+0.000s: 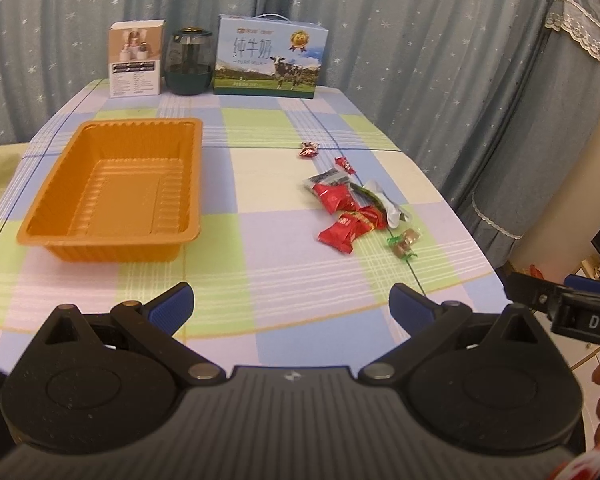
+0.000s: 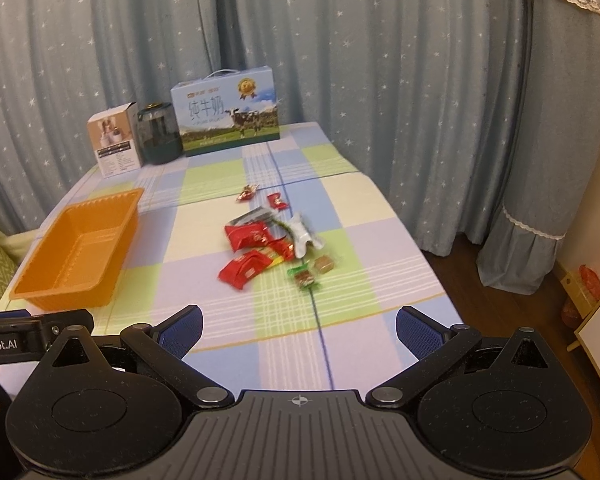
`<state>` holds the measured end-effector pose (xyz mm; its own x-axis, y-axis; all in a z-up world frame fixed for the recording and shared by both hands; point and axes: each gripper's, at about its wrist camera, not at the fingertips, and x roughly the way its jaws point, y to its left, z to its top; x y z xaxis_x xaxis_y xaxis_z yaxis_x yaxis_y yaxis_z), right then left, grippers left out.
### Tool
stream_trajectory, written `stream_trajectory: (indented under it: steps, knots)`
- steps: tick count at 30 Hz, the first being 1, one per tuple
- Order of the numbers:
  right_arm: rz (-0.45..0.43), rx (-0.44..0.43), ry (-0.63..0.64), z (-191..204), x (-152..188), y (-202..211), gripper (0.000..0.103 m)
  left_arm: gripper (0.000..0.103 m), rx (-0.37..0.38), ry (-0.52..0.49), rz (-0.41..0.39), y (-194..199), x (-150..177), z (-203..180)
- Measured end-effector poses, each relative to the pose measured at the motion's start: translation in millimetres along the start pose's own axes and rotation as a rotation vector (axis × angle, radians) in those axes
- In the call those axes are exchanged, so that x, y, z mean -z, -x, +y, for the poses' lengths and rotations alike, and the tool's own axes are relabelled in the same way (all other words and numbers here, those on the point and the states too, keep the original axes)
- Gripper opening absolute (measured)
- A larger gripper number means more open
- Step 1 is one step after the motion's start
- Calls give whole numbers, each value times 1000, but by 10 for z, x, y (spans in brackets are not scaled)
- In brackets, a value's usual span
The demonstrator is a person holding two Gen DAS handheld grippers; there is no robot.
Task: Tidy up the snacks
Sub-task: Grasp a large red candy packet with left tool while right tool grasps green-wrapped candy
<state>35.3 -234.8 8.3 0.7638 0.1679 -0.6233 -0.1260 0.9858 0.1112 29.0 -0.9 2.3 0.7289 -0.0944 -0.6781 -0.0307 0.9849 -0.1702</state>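
Observation:
An empty orange plastic tray (image 1: 112,188) (image 2: 76,252) sits on the left of the checked tablecloth. A pile of snacks lies to its right: red packets (image 1: 340,216) (image 2: 252,252), a silver wrapper (image 1: 388,208) (image 2: 304,236), two small brown candies in clear wrap (image 1: 404,242) (image 2: 312,272) and two small red candies further back (image 1: 309,149) (image 2: 277,201). My left gripper (image 1: 290,302) is open and empty above the near table edge. My right gripper (image 2: 298,328) is open and empty, also at the near edge, with the snacks ahead of it.
At the far end of the table stand a white product box (image 1: 136,58) (image 2: 114,140), a dark glass jar (image 1: 189,62) (image 2: 158,134) and a blue milk carton box (image 1: 270,58) (image 2: 226,114). Starred blue curtains hang behind. The table's right edge drops to a wooden floor (image 2: 512,320).

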Motion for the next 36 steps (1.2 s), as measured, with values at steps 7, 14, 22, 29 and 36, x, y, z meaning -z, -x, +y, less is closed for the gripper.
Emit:
stream_trajectory:
  steps: [7, 14, 22, 29, 36]
  knots:
    - [-41, 17, -3, -218, -183, -166, 103, 103, 53, -76, 7, -396, -169, -56]
    - [-27, 7, 1, -401, -258, -577, 88, 97, 101, -146, 32, -951, -293, -107]
    - [32, -30, 16, -543, -186, -1144, 72, 86, 169, -272, 55, -1647, -396, -265]
    - [70, -48, 20, -600, -118, -1539, 71, 69, 224, -344, 85, -2220, -479, -419]
    - [98, -98, 46, -530, -88, -1813, 67, 27, 247, -374, 126, -2472, -485, -468]
